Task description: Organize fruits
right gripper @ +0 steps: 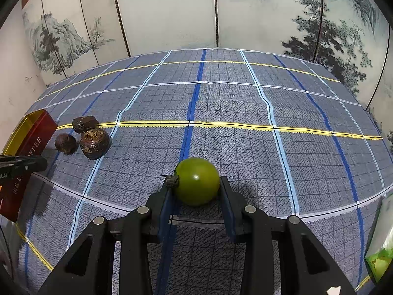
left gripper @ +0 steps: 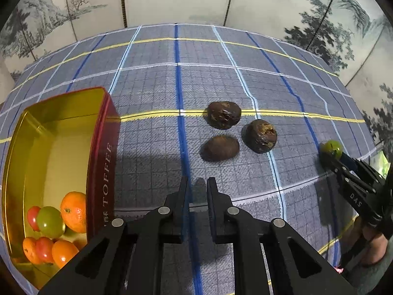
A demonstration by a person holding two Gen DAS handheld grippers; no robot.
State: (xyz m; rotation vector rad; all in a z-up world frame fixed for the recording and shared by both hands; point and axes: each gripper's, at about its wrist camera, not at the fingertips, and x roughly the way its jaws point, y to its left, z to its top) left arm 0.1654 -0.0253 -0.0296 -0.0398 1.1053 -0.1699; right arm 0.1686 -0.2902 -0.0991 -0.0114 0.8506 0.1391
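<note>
Right gripper (right gripper: 196, 189): fingers pinching one smooth, round green fruit (right gripper: 197, 181), dried stem at its left, on the checked cloth (right gripper: 245, 103) near the tabletop's right edge. Left gripper (left gripper: 197, 184): fingers narrowly parted, nothing between them. Beyond it, mid-table, three dark brown wrinkled fruits (left gripper: 222, 114), lumpy, clustered. At the left edge, one rectangular red tin (left gripper: 100, 152), gold metal inside, holding seven glossy round fruits (left gripper: 73, 211): three orange, three red, one green.

The toffee tin (right gripper: 29, 135) (red-sided) is cut off at left edge.
</note>
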